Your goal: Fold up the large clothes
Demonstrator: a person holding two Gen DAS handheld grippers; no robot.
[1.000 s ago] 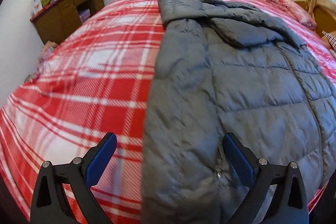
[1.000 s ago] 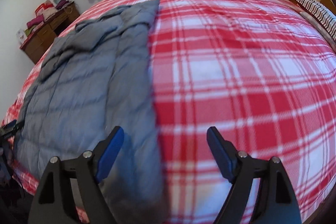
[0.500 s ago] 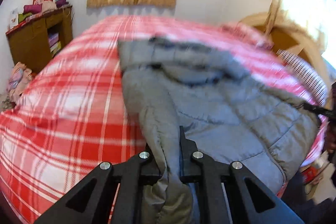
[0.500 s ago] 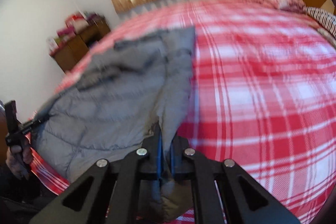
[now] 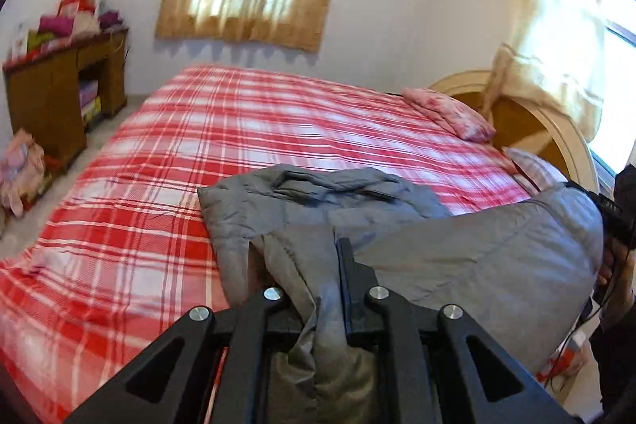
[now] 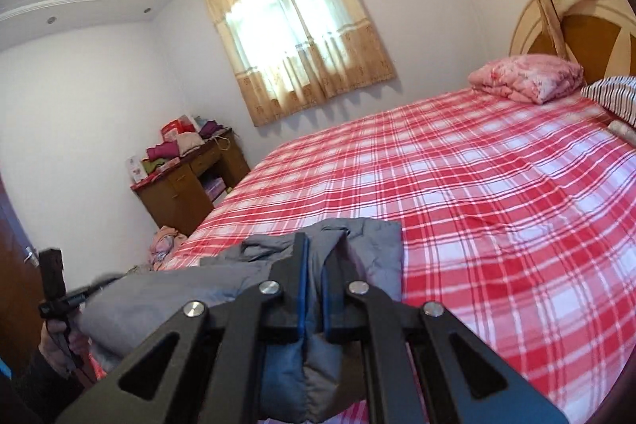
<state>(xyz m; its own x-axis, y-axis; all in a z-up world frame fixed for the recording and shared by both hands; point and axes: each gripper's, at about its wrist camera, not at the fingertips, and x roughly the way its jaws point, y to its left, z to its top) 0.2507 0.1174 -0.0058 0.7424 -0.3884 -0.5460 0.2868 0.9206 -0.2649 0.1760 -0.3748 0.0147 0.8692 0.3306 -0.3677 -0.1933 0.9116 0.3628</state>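
Observation:
A grey puffer jacket (image 5: 457, 257) lies on the near part of the red plaid bed (image 5: 278, 114), its near hem lifted off the sheet. My left gripper (image 5: 306, 257) pinches a bunch of that hem at the left corner; its jaws are opening slightly with the fabric still pressed between them. In the right wrist view, my right gripper (image 6: 316, 249) is shut on the other corner of the jacket (image 6: 373, 245), blue pads tight on the fabric. The jacket's collar end rests on the bed (image 6: 497, 185).
A wooden cabinet (image 5: 59, 98) stacked with clothes stands against the far left wall, with a pile of clothes (image 5: 20, 165) on the floor. A pink pillow (image 6: 528, 76) and a striped pillow (image 6: 616, 94) lie by the headboard (image 5: 528, 130). Curtained windows sit behind.
Both grippers went from open over the jacket's hem to shut on it. They rose, lifting the near edge off the bed, and both views tilted up toward the wall.

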